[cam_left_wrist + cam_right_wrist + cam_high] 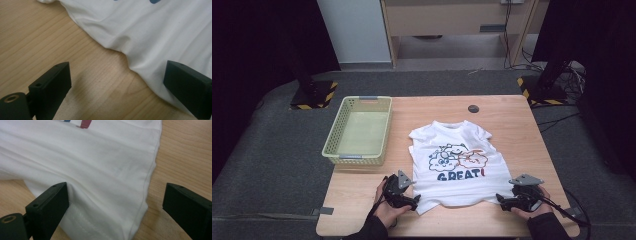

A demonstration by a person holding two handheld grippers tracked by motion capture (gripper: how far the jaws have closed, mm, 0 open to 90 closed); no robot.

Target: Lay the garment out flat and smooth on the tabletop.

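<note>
Between the parted jaws of the right gripper point(115, 205) lies the hem corner of the white printed cotton T-shirt point(452, 165); the left gripper point(117, 87), likewise parted, straddles its opposite edge (seemingly for lifting) on the pale wooden table point(512, 120).

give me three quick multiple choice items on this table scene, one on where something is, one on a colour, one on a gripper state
1. Where is the pale green plastic basket?
A. left of the shirt
B. right of the shirt
C. on the shirt

2. What colour is the printed cotton T-shirt?
A. black
B. white
C. yellow

3. How do the left gripper jaws stand?
A. shut on the hem
B. shut, empty
C. open

Answers: 1 A, it sits at the wooden table left edge. 2 B, white cloth with blue lettering. 3 C, a wide gap shows between the jaws.
</note>
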